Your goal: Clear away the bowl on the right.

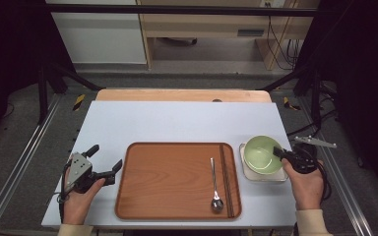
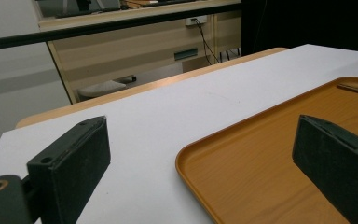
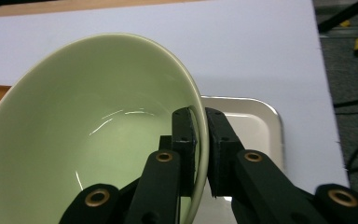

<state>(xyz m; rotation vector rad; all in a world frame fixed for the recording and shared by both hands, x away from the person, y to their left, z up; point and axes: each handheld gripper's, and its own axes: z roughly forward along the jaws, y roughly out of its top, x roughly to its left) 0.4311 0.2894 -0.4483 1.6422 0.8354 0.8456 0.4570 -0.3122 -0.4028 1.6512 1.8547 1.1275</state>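
- Bench (image 1: 177, 123): pale top, carrying everything below; its right edge runs close beside the small dish.
- Tray (image 1: 177, 179): wooden, centre of the bench, lying flat. A spoon (image 1: 215, 187) and a pair of chopsticks (image 1: 225, 179) lie along its right side, just left of the bowl's likely path onto the tray.
- Bowl (image 3: 88, 130): green, empty, at the right of the tray. It is tilted, its rim pinched by the right gripper, above a small white dish (image 3: 256, 126). Whether its foot touches the dish cannot be told.
- Right gripper (image 3: 199, 154): jaws closed on the bowl's rim, one jaw inside the wall, one outside. The grip takes a short stretch of rim only.
- Left gripper (image 1: 103, 162): jaws spread wide, holding nothing, resting at the tray's left edge.
- Risk 1: a smooth glazed wall held at one point may swing or slip between the jaws; a drop would land on the dish and could chip either piece.
- Risk 2: the bowl's low side may catch the dish and drag it toward the bench edge.
- Risk 3: a low carry leftward could knock the chopsticks or spoon.
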